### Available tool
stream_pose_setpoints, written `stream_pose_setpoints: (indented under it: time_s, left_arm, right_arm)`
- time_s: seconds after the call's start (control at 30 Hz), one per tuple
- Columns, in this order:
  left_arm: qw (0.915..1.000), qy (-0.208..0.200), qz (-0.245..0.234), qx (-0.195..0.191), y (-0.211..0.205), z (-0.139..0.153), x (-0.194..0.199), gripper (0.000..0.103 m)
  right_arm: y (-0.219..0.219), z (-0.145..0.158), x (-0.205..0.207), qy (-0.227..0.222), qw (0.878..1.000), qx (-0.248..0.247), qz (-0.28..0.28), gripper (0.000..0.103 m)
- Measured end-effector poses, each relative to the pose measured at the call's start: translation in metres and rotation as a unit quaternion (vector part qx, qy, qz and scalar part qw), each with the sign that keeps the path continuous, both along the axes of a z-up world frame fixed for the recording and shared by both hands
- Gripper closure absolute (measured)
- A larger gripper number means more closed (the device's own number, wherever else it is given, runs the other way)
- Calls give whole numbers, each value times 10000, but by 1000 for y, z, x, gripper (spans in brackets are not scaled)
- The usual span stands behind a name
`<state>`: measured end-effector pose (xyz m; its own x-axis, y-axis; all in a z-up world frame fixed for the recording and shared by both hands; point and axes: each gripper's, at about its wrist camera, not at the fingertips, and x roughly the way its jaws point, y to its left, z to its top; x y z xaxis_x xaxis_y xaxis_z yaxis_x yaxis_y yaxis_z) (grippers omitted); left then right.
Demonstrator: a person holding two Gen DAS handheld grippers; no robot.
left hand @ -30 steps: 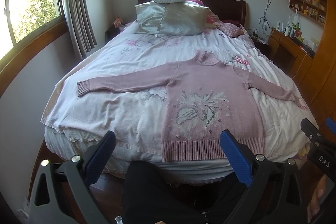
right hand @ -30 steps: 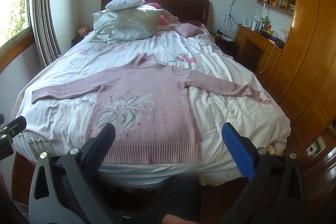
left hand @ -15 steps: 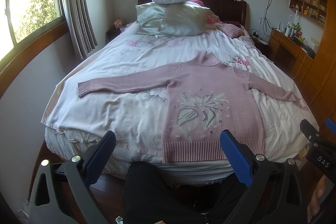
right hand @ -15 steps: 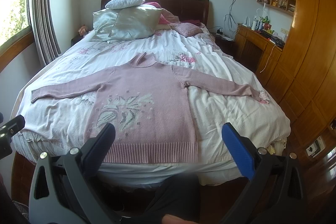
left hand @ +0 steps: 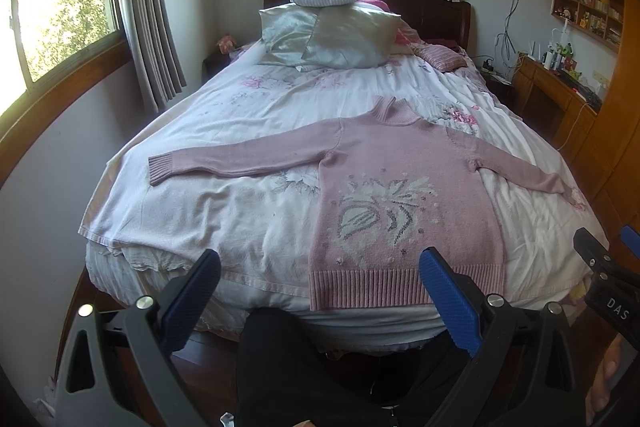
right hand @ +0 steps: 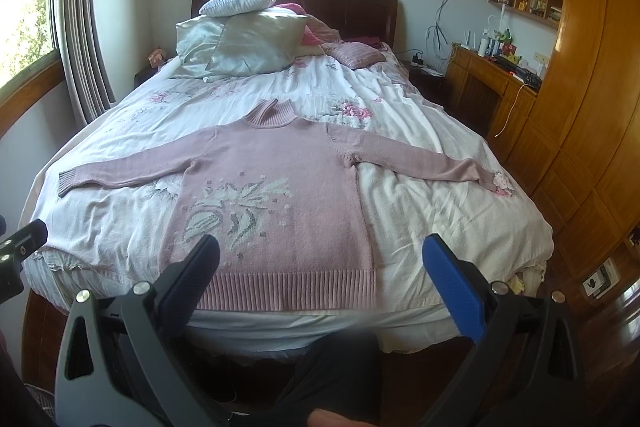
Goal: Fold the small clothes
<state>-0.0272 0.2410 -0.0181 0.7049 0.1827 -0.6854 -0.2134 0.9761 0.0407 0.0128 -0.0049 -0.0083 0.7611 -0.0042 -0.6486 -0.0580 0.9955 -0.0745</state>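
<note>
A pink knit sweater [left hand: 404, 187] [right hand: 280, 183] with a pale flower pattern lies flat, face up, on the bed, both sleeves spread out sideways and its ribbed hem at the near edge. My left gripper [left hand: 320, 291] is open and empty, held off the foot of the bed short of the hem. Open and empty too, my right gripper [right hand: 320, 275] hovers in front of the hem at about the same height. Neither touches the sweater. The right gripper's body shows at the right edge of the left wrist view.
The bed [left hand: 224, 219] has a white floral cover, with several pillows [left hand: 336, 39] stacked at the headboard. A wooden desk and wardrobe [right hand: 560, 115] line the right wall. Curtained windows are on the left and far walls. A person's dark-clad leg [left hand: 304, 367] is below the grippers.
Almost nothing: both views shifted very slightly, and the sweater lies as before. Both grippers stay open.
</note>
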Motion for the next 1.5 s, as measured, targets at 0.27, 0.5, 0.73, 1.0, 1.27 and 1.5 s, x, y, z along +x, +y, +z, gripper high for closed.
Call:
stream_pose_setpoints:
  time_s: [0.27, 0.5, 0.73, 1.0, 1.27, 1.5]
  left_arm:
    - [10000, 0, 0, 2, 0, 0, 0, 4]
    - [10000, 0, 1, 4, 0, -1, 1, 4]
    - [10000, 4, 0, -19, 1, -3, 3, 4]
    - [9968, -210, -438, -643, 14, -44, 33, 4]
    - [9747, -446, -1687, -1400, 4, -75, 86, 4]
    - [9699, -234, -1759, -1667, -16, -95, 125, 4]
  right_arm:
    - [0, 0, 0, -4, 10000, -4, 6, 2]
    - [-1, -1, 0, 14, 10000, 2, -2, 2]
    - [-2, -5, 2, 52, 10000, -1, -16, 2]
    - [-28, -27, 37, -29, 9998, 178, 48, 2]
    - [-138, -78, 122, 315, 9903, 1283, -429, 3]
    - [-302, -142, 205, 772, 9199, 3468, -1661, 40]
